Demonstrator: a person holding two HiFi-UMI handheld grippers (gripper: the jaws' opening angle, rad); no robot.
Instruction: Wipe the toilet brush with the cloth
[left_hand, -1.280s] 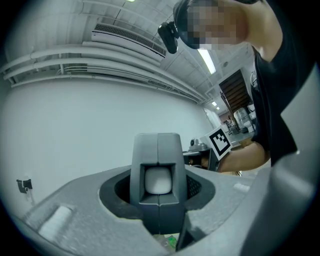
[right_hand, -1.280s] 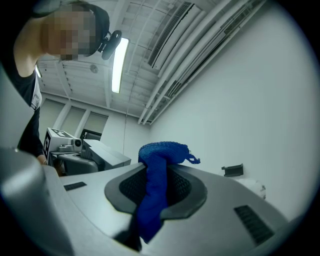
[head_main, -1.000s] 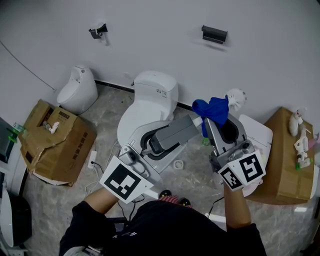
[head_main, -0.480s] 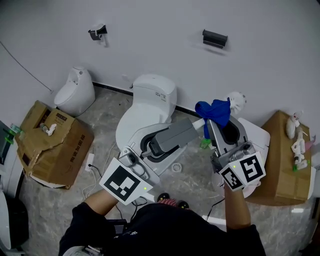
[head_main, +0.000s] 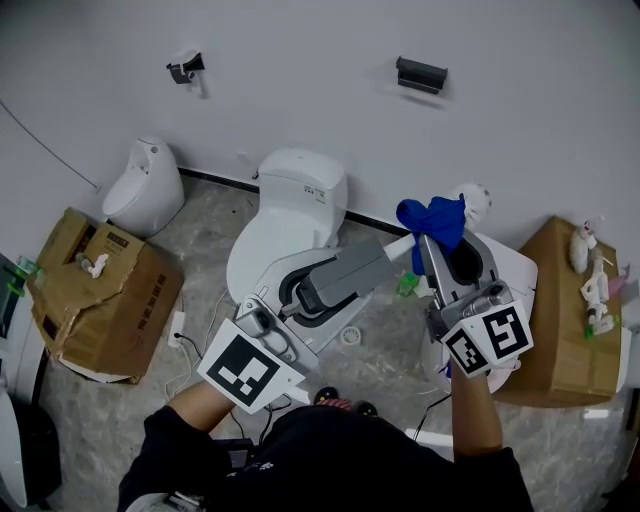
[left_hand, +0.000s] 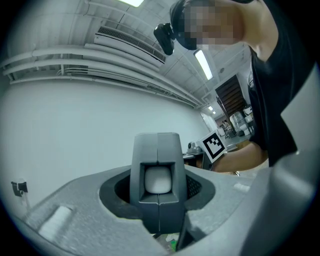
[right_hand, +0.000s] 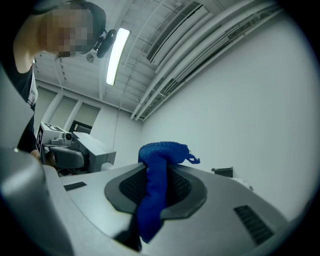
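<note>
Right claw (head_main: 428, 246) clamps cloth (head_main: 432, 218) at toilet brush (head_main: 474, 200) gripped by left claw (head_main: 386, 256)

My right gripper (right_hand: 156, 172) is clamped on the blue cloth (right_hand: 161, 152); its bunched top pokes above the jaws; white wall (right_hand: 250, 100) behind.
</note>
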